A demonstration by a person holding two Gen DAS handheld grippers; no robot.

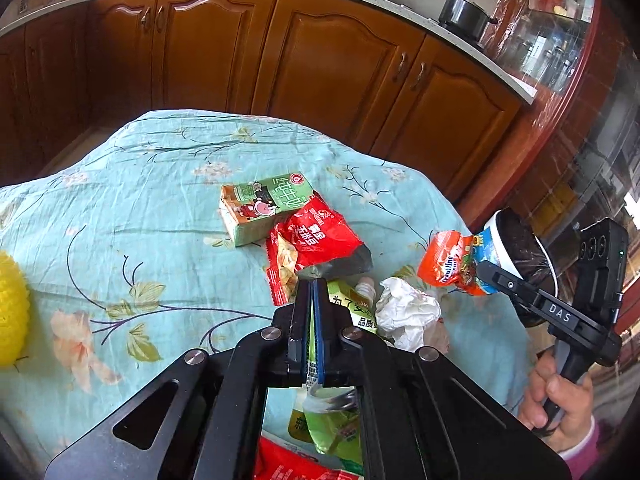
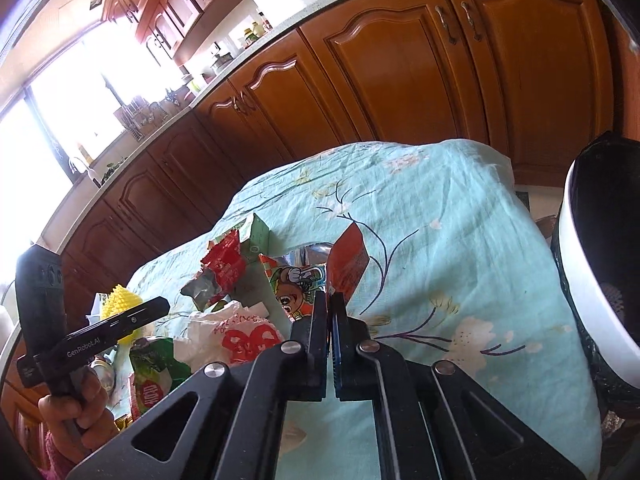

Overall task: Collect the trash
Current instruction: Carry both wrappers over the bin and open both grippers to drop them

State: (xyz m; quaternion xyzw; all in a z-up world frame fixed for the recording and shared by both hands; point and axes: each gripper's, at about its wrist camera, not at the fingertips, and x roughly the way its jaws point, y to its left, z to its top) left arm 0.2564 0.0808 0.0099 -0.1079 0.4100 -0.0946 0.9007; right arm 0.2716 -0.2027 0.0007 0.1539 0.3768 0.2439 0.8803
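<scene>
Right gripper [image 2: 328, 300]: pressed together on the orange snack wrapper [image 1: 448, 260], holding it up in the air.
Way to go: the trash bin [image 2: 580, 308] is just to the right of this wrapper, and the right hand is the nearer one.
Bin: white rim, black bag inside; I cannot tell what is in it.
Left gripper [image 1: 311, 292]: pinching a green pouch [image 1: 328, 420].
Left on the tablecloth [image 1: 160, 184]: milk carton [image 1: 264, 208], red bag [image 1: 316, 240], white tissue [image 1: 408, 312].

Both wrist views look close down along their fingers across the turquoise floral-cloth surface [image 1: 168, 184] [image 2: 460, 216] toward brown wooden cabinets [image 1: 332, 56] [image 2: 400, 48], sharing it.
</scene>
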